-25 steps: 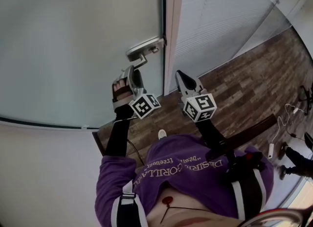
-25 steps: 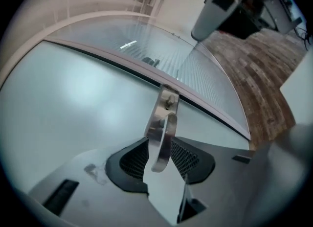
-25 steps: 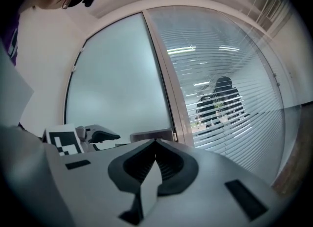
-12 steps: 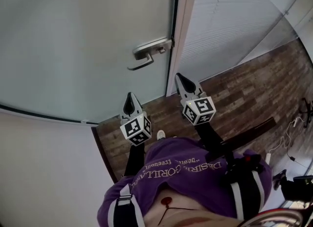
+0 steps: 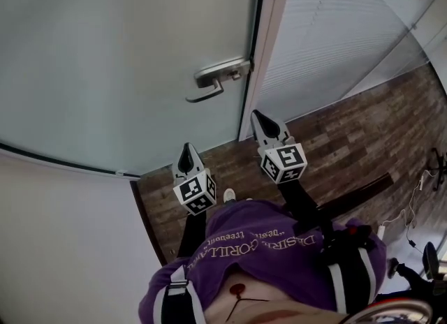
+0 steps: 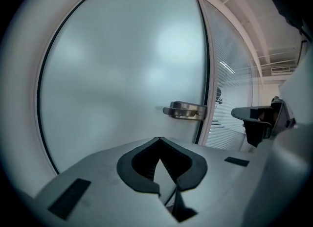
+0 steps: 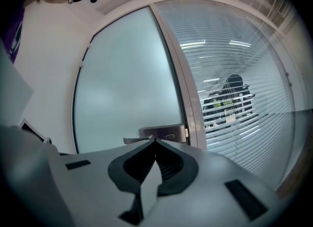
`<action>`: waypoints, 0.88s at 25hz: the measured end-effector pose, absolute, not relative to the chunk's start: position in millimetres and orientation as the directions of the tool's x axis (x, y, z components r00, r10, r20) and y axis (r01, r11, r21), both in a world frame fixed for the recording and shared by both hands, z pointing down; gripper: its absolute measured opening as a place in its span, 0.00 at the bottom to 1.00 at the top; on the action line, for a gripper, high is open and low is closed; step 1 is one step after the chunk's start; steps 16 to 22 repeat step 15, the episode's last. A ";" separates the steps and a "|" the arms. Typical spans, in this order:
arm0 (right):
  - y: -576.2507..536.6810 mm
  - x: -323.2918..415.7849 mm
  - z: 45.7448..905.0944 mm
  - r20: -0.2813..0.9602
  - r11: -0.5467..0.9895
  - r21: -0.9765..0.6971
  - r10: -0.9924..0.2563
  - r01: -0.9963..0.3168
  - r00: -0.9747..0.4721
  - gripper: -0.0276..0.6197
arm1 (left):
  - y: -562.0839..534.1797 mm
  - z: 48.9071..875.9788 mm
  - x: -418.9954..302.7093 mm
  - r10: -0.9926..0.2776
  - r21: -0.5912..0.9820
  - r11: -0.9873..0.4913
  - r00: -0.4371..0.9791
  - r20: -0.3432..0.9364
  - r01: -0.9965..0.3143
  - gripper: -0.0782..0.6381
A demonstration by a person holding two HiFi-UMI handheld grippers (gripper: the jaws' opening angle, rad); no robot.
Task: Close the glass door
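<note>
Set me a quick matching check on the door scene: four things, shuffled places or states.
1 lever handle
2 left gripper
3 floor
4 blinds

a brown wooden planks
b shut, empty, clear of the handle
c on the frosted glass door, near its edge
d white slats right of the door frame

Pairs: 1-c, 2-b, 3-a, 4-d

Head view: high up, steeply down past wearer's torso (image 5: 272,242) onto glass door (image 5: 126,57) and wood floor (image 5: 335,134).

Left gripper view: sits behind left claw (image 6: 159,139), faces door; door handle (image 6: 185,110) ahead, slightly right.

Right gripper view: sits behind right claw (image 7: 155,140), faces door edge and blinds (image 7: 234,74); handle just past tip.

All three views share handle and door edge.
</note>
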State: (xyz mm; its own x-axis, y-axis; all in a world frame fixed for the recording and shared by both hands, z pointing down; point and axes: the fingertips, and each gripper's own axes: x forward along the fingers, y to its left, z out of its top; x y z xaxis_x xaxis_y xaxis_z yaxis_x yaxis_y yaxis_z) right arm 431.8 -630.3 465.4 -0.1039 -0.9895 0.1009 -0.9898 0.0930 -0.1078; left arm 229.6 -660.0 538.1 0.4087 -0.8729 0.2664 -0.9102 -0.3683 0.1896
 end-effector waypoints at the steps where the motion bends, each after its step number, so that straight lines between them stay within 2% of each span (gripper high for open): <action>1: -630.3 431.4 465.8 0.103 0.092 -0.106 -0.989 -0.990 -0.103 0.04 | -660.4 537.8 229.8 -0.872 0.188 -0.371 0.410 0.267 -0.910 0.11; 22: -631.2 432.1 465.4 0.113 0.080 -0.096 -0.989 -0.992 -0.090 0.04 | -661.8 533.1 238.6 -0.858 0.175 -0.407 0.440 0.264 -0.897 0.11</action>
